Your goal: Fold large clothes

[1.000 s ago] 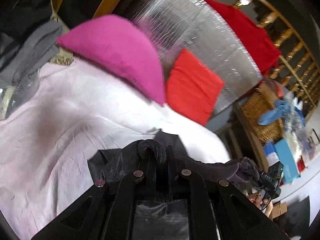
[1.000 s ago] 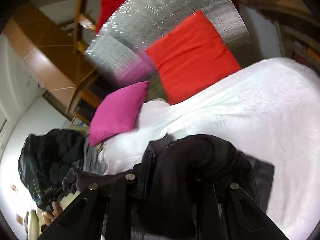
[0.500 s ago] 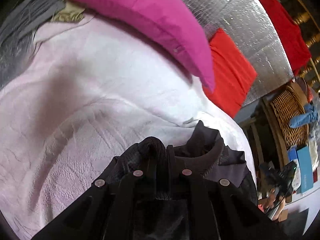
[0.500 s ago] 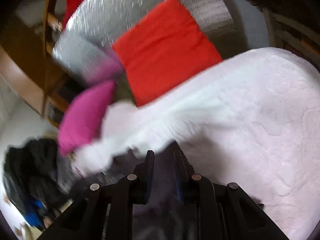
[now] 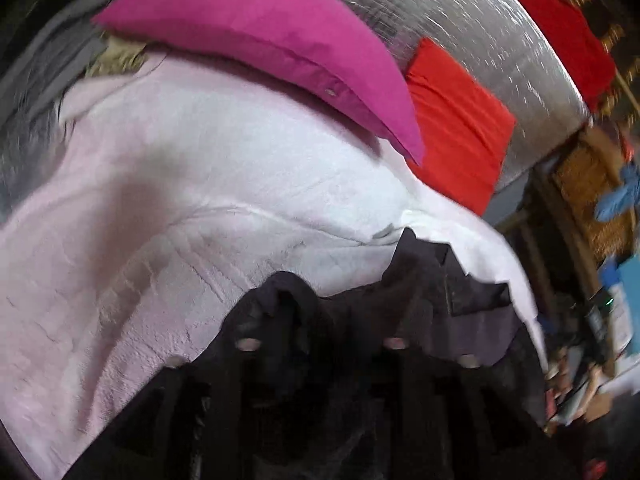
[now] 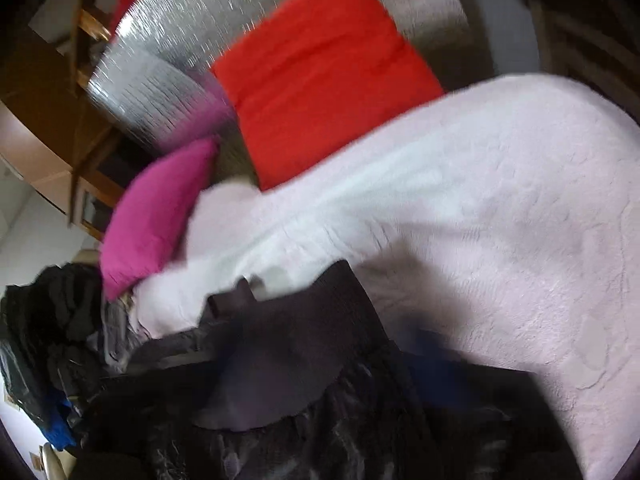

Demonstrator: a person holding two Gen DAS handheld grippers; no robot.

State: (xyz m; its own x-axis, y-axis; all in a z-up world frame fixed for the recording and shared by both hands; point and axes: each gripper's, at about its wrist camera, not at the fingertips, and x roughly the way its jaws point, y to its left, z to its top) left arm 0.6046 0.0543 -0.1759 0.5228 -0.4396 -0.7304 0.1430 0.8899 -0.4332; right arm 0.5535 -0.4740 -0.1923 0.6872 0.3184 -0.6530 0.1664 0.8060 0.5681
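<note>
Left wrist view: dark garment (image 5: 440, 320) low in the middle of the frame, lying on the white bed cover (image 5: 200, 200), with a bump of it bunched up over the left gripper (image 5: 320, 344). All blurry there, so cannot tell if pinched closed on the cloth or letting go. Pink pillow (image 5: 260, 32) along the top, red pillow (image 5: 456, 128) at the upper right. Right wrist view: same dark garment (image 6: 296, 352) spread over the bottom of the frame, one flat flap poking up toward the middle. No sign of the right gripper, hidden under the cloth or out of the frame, so cannot tell what it holds. Heap of other dark clothes (image 6: 48, 320) at the far left edge. Probably early in the job: laying the garment down flat on the bed. Next, likely: tug the edges out smooth, then pick one side and bring it over the other, slowly, to keep lumps out.
</note>
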